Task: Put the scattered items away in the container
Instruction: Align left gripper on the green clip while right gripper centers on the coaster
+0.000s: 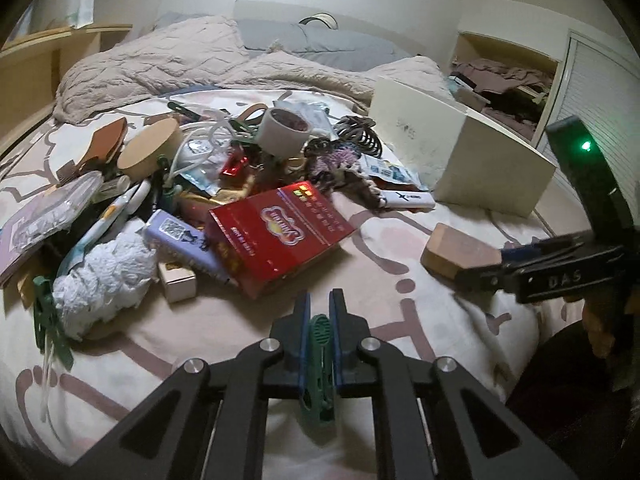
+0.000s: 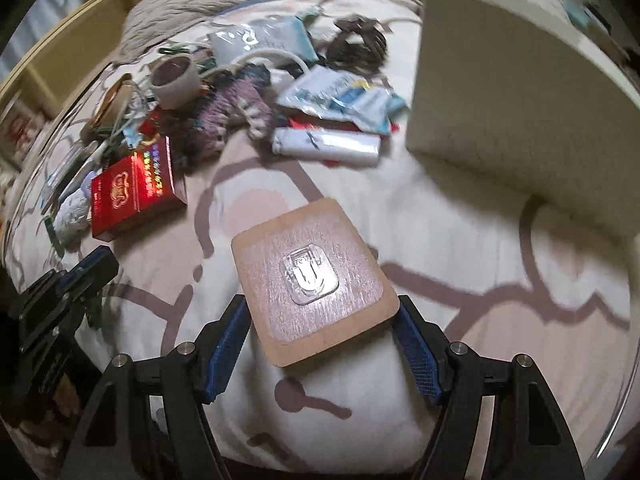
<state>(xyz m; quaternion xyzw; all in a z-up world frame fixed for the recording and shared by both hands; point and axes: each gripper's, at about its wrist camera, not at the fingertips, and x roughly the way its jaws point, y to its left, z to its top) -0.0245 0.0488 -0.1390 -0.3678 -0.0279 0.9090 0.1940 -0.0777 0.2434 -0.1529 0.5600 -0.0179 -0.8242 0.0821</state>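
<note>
My left gripper (image 1: 320,304) is shut on a green plastic clip (image 1: 319,356), held upright between the blue pads above the bedsheet. My right gripper (image 2: 324,312) is shut on a flat wooden block (image 2: 312,280) with a clear plastic hook stuck on its face; the same wooden block (image 1: 460,252) shows at the right of the left wrist view. The cream box (image 1: 460,152), the container, stands on the bed at the right, and the cream box (image 2: 512,100) fills the upper right of the right wrist view. A pile of scattered items lies to its left, with a red box (image 1: 280,236) in front.
The pile holds a white cup (image 1: 284,128), a round wooden lid (image 1: 148,148), crumpled white paper (image 1: 104,276), a purple pack (image 1: 180,240), a knitted pouch (image 2: 232,116), a white tube (image 2: 328,144) and dark hair ties (image 2: 356,44). A rumpled beige blanket (image 1: 160,60) lies behind.
</note>
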